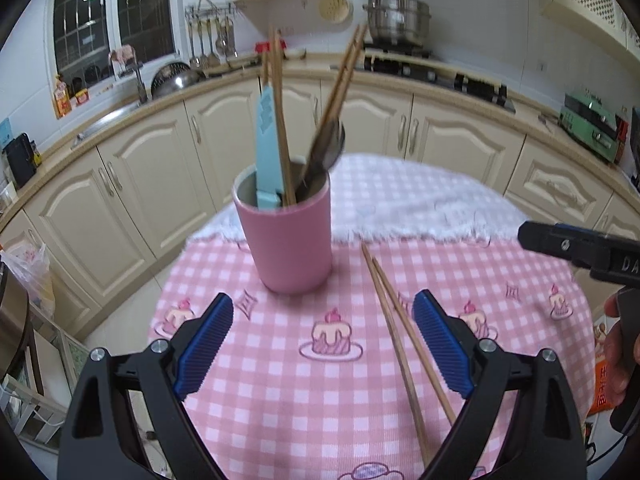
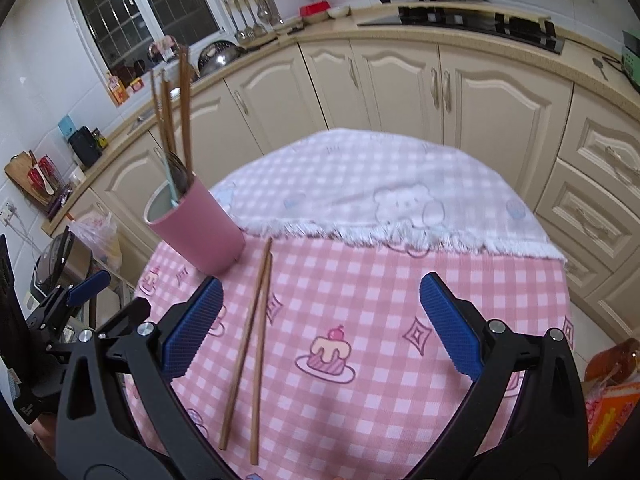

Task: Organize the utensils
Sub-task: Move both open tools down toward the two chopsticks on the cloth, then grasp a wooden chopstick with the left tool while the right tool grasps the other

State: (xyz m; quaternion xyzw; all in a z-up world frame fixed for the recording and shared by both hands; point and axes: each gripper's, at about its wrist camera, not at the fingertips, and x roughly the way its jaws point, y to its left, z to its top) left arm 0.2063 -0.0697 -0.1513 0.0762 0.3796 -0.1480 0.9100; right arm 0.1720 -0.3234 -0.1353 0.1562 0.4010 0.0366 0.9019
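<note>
A pink cup [image 1: 290, 236] stands on the pink checked tablecloth [image 1: 280, 380]; it also shows in the right wrist view [image 2: 200, 232]. It holds wooden chopsticks [image 1: 340, 80], a light blue utensil [image 1: 266, 148] and a dark spoon [image 1: 328, 148]. A loose pair of wooden chopsticks [image 1: 404, 344] lies flat on the cloth right of the cup, also seen in the right wrist view [image 2: 250, 356]. My left gripper [image 1: 322, 340] is open and empty, just in front of the cup. My right gripper [image 2: 320, 324] is open and empty, with the loose chopsticks near its left finger.
A white fringed cloth [image 2: 380, 196] covers the far half of the table. Cream kitchen cabinets [image 1: 460, 128] and a counter with a stove and a steel pot [image 1: 398, 16] curve behind. An orange packet [image 2: 612, 404] lies beyond the table's right edge.
</note>
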